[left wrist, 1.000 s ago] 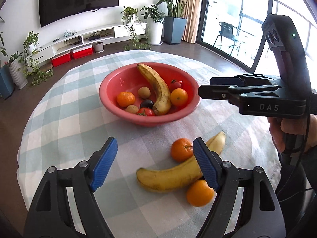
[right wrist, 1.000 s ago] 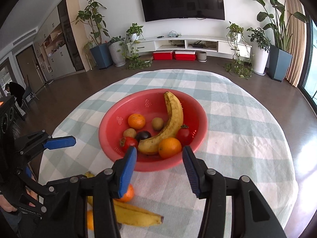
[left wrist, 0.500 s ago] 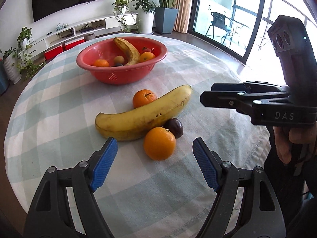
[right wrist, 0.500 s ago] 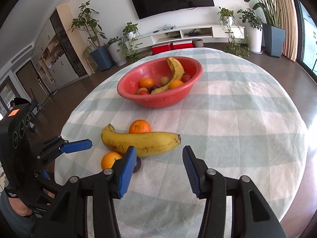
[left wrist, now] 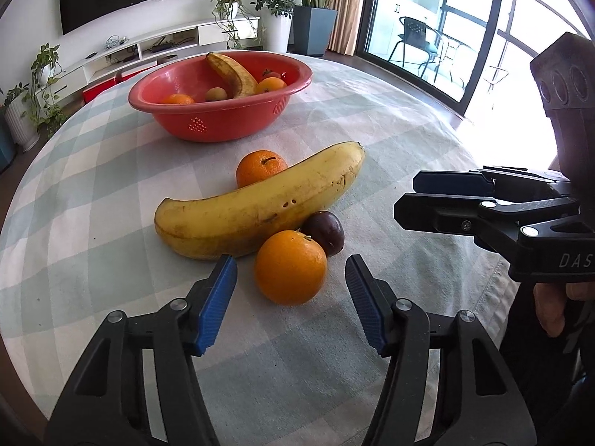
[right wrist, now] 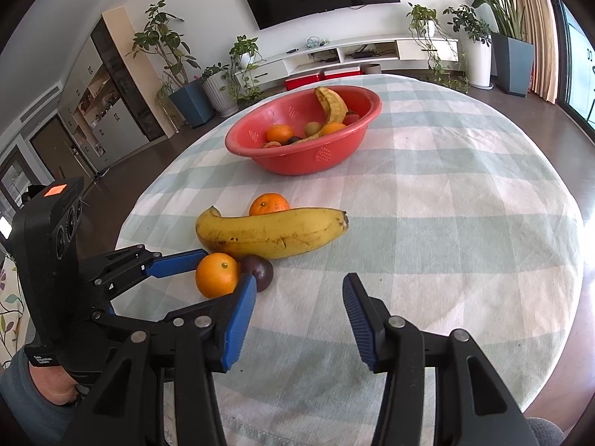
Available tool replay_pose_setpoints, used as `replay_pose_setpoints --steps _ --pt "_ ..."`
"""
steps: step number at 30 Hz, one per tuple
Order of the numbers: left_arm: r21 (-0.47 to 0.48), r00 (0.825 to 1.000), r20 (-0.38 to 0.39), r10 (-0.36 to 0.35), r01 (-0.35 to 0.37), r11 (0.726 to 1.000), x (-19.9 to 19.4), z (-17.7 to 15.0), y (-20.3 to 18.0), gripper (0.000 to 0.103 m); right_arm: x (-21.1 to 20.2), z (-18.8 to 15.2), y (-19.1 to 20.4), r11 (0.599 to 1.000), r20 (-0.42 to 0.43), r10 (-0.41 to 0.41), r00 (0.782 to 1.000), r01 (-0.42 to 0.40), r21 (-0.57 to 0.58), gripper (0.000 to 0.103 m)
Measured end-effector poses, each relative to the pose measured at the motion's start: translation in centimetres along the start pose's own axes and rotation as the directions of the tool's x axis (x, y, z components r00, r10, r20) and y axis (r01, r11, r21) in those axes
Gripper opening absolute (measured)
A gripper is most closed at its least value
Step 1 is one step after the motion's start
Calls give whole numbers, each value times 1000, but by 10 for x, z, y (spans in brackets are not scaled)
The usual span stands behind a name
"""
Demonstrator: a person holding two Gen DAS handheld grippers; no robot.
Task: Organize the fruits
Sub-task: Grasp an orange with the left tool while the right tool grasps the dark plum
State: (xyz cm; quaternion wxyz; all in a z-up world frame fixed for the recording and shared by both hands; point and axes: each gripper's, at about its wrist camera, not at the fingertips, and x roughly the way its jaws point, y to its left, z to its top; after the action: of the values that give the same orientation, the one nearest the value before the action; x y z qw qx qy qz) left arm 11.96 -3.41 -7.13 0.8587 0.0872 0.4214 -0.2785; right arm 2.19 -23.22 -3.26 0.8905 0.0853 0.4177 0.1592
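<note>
Orange: two oranges (left wrist: 290, 267) loose.

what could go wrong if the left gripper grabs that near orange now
The left gripper, whose fingers have just been closing, frames the near orange without touching it.

1. The dark plum sits against the orange; a nudge could send it rolling toward the table edge.

2. The banana lies right behind, so pushing forward could shove it.

3. The right gripper hovers close; the two could bump.
</note>
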Motion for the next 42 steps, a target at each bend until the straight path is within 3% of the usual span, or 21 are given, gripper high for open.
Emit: replay_pose_setpoints --steps 8,12,29,42 --pt "-13 1000 3 5 -5 1000 4 0 5 47 6 -4 1 1000 -17 -2 1000 2 -3 52" --pt "-12 1000 -2 -5 5 1000 5 0 6 37 9 -5 3 1000 -25 0 1000 0 -9 52" --pt "-81 999 20 -34 35 996 -16 -20 22 37 25 -4 31 996 -47 17 999 -20 -83 52" --pt "-115 998 44 -52 57 992 -30 -28 29 36 47 -3 43 990 -81 -30 996 18 -136 48"
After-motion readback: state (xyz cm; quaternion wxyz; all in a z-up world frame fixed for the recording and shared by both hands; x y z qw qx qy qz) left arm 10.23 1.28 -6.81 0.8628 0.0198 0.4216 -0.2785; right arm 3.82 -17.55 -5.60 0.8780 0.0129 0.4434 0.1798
